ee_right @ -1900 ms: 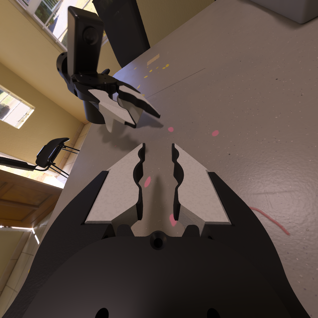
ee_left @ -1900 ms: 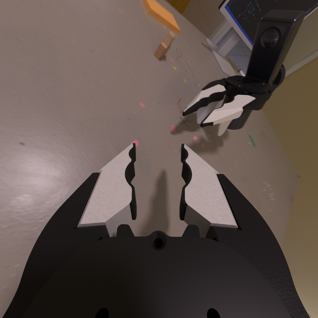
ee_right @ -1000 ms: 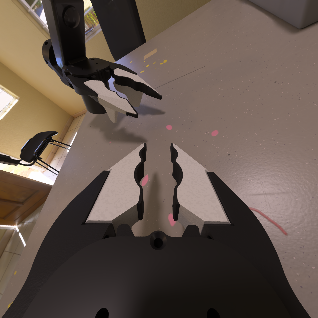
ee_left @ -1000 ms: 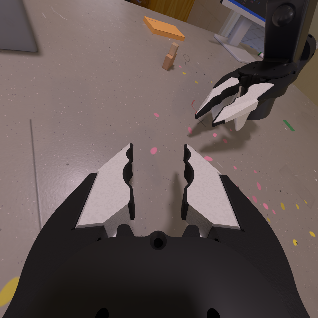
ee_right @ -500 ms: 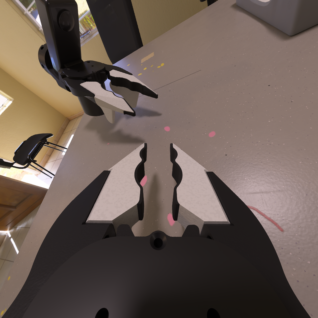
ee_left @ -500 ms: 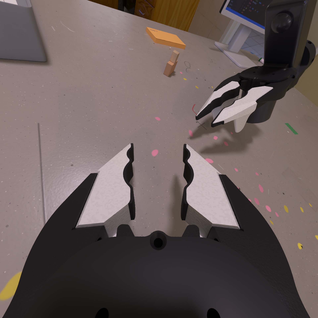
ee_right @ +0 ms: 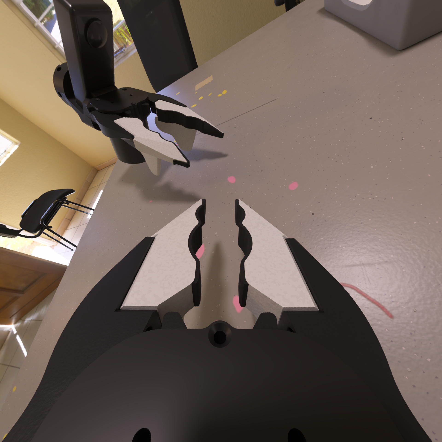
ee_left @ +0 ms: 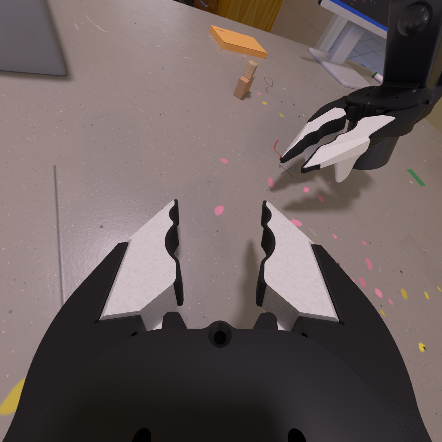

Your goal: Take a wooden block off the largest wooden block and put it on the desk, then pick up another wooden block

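Black and white, the left gripper (ee_left: 218,203) hovers wide and empty over the grey desk (ee_left: 119,143); the right gripper (ee_left: 297,162) (narrower, also empty) hangs beside it. Toward the far edge, the small wooden block (ee_left: 250,69) stands on the large block (ee_left: 242,88): probably light, stiff; pinch its flat sides.

Yellow walls (ee_right: 35,100), sunlit windows (ee_right: 43,14), tiled floor (ee_right: 79,222), black chair (ee_right: 43,212).
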